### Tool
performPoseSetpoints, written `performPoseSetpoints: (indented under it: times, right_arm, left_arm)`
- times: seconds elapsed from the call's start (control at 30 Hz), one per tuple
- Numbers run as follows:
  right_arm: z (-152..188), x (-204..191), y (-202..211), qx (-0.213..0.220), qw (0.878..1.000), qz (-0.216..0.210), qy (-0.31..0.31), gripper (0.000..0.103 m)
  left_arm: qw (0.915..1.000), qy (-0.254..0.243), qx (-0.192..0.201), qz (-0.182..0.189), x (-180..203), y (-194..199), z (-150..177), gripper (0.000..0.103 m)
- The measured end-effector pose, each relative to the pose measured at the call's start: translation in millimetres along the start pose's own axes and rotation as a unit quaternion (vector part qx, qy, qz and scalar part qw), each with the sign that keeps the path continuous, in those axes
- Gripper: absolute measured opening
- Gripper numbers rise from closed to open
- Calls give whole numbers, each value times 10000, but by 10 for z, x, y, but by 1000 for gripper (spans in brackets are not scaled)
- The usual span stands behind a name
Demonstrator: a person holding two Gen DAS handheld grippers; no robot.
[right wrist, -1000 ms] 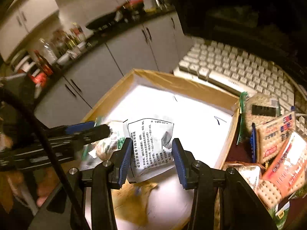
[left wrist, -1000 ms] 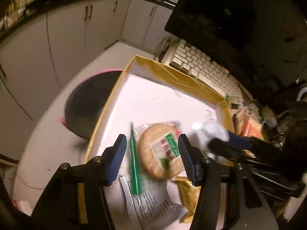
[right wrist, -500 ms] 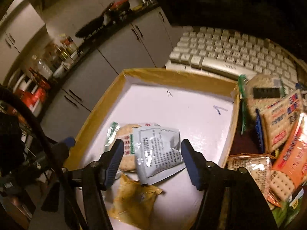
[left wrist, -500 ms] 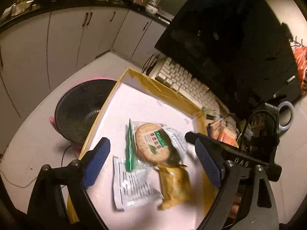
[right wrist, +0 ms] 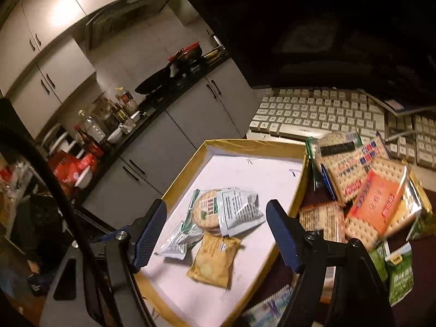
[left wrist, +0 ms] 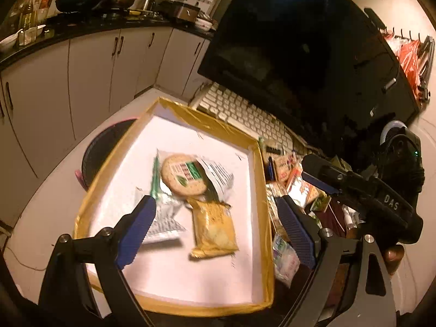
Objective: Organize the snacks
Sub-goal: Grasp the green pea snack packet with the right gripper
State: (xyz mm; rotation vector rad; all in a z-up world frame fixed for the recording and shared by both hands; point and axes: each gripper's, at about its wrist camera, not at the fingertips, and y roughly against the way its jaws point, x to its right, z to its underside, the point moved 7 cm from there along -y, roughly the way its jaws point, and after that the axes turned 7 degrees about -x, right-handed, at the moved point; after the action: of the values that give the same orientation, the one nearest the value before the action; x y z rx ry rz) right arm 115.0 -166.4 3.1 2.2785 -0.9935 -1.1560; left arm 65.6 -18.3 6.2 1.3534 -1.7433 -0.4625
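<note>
My left tongs (left wrist: 215, 224) hang wide open and empty above the shallow white tray with yellow-taped cardboard rim (left wrist: 261, 163); my right tongs (right wrist: 216, 235) are spread open too, holding nothing, over the same tray.

In the tray, bunched mid-left:
- round cracker in clear wrapper with green label (left wrist: 183, 174)
- silver-white foil sachet with printed text (left wrist: 218, 175), lapping the cracker's right edge
- second small white-green sachet (left wrist: 160, 224), near-left, partly under my left finger
- yellow crinkly cracker packet (left wrist: 214, 227), nearest, touching the cracker pack

Right of the tray, outside it: loose pile of square soda-cracker packs in clear and orange wrappers (right wrist: 365, 190), unsorted, near the beige keyboard (right wrist: 327, 111).

Handling guess: all light, film is slick and crinkly, contents brittle. I'd pinch flat across a pack's short sides or by the crimped seal end, gentle squeeze, no crushing. Pile packs overlap, so take the top orange one first; lower ones could drag along.
</note>
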Motion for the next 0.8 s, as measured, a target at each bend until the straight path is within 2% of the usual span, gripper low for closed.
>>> performPoseSetpoints:
  times: [0.23,0.33,0.5,0.63,0.7,0.8]
  right_arm:
    - [157,299,185,-21,9998,61,-201,75]
    - [224,486,354,49,9994,245,-258,75]
    - [384,703,697,321,9982,403,-308,75]
    - [641,976,1009,559,9946,681,-543,75]
    - [818,1144,1121,586,9918,872,-733,75]
    - [1003,1287,1226,594,9891,1083,-799,74]
  left_arm:
    - [9994,-324,-47,-75,362,-19,167,91]
    - [9985,-531,-114,-98,562,-80,233,91]
    - [9974,-697,-133,83,868,-137,307,91]
    - [9955,-934,-19,177,1102,-154,382,91]
    - [9937,-1120,39,94,1188,-191,440,91]
    - [9921,-1246,-90,136,1304,-306,537,91]
